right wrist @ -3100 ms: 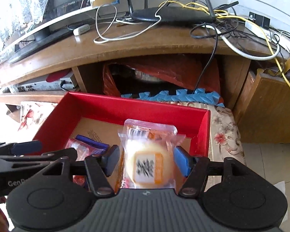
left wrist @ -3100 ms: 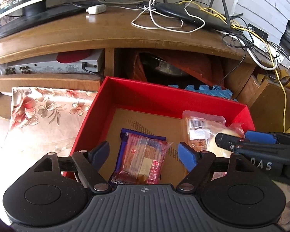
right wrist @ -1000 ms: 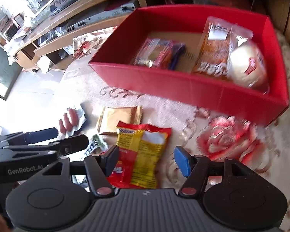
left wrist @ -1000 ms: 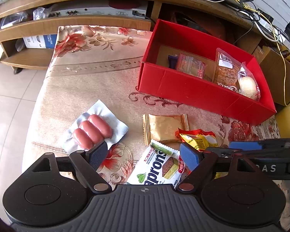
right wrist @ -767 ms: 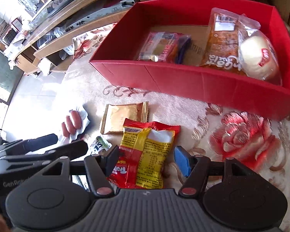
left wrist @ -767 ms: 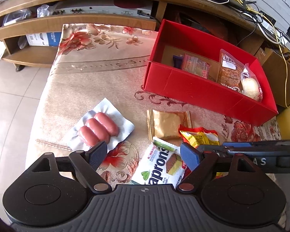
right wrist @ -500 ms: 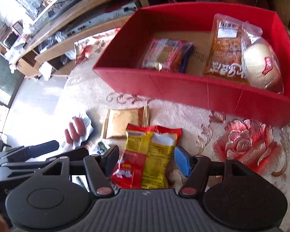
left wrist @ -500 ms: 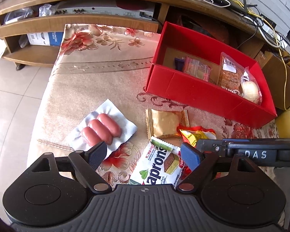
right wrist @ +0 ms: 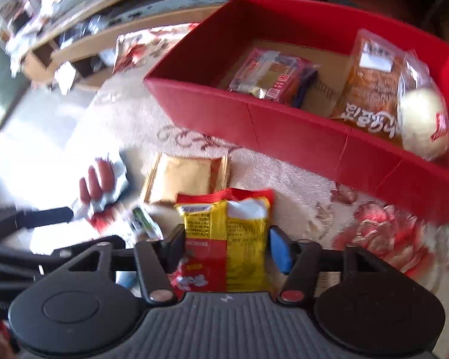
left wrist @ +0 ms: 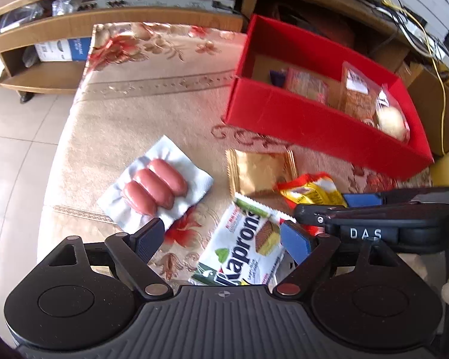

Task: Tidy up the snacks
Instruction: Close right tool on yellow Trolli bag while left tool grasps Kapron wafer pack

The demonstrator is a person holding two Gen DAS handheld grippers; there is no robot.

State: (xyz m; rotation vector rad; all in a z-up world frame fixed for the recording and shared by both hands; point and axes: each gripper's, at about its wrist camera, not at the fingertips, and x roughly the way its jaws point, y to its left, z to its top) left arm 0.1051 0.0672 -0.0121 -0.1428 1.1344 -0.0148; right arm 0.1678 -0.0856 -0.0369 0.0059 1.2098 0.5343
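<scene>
The right tongs (right wrist: 226, 245) are closing around the yellow snack bag (right wrist: 224, 239), which lies on the floral tabletop (left wrist: 140, 110) near the red box (right wrist: 299, 140); firm contact cannot be confirmed. The left tongs (left wrist: 221, 239) stand open over the white wafer pack (left wrist: 245, 251), gripping nothing. Both bracket separate packets, probably so each can be carried to the box.

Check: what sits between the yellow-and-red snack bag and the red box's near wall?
Only bare floral cloth lies between the yellow-and-red bag and the red box wall. The gold packet lies off to the left of that line. Right wrist view shows it best.
</scene>
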